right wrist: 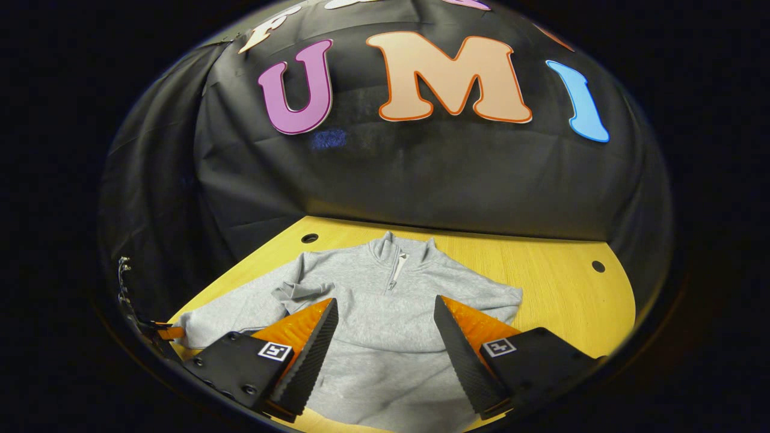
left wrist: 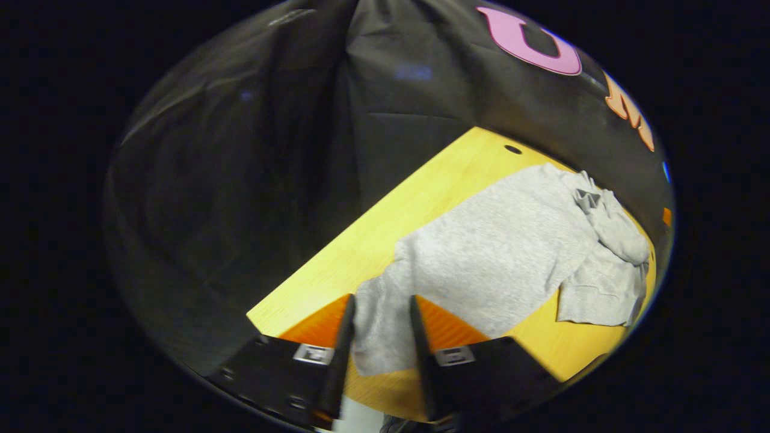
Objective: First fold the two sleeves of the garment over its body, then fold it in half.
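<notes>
A grey quarter-zip sweatshirt (right wrist: 391,307) is laid face up on the yellow wooden table (right wrist: 559,282), its stand-up collar toward twelve o'clock in the right gripper view. In that view one sleeve (right wrist: 240,313) is stretched out toward eight o'clock, where a small part of another tool is seen at the table's edge. At three o'clock no outstretched sleeve is seen; the cloth ends in a bunched edge, so that sleeve is judged to be already folded over the body, though this cannot be confirmed from there.

In the left gripper view the same garment runs from the fingers at six o'clock up toward two o'clock, and a folded flap of grey cloth (left wrist: 601,288) is seen lying over the far side at about three o'clock.

The left gripper (left wrist: 382,328) is held moderately open over the sleeve end; cloth is framed between its fingers, but it cannot be told whether the cloth is touched. The right gripper (right wrist: 385,337) is held wide open above the sweatshirt's chest, with nothing gripped.

The step in hand is judged to be the second sleeve fold. The cuff would need to be pinched by the left gripper, lifted and carried across the body.

No brand or garment label can be read; only small square tracking markers (right wrist: 275,351) are seen on the gripper bodies.
</notes>
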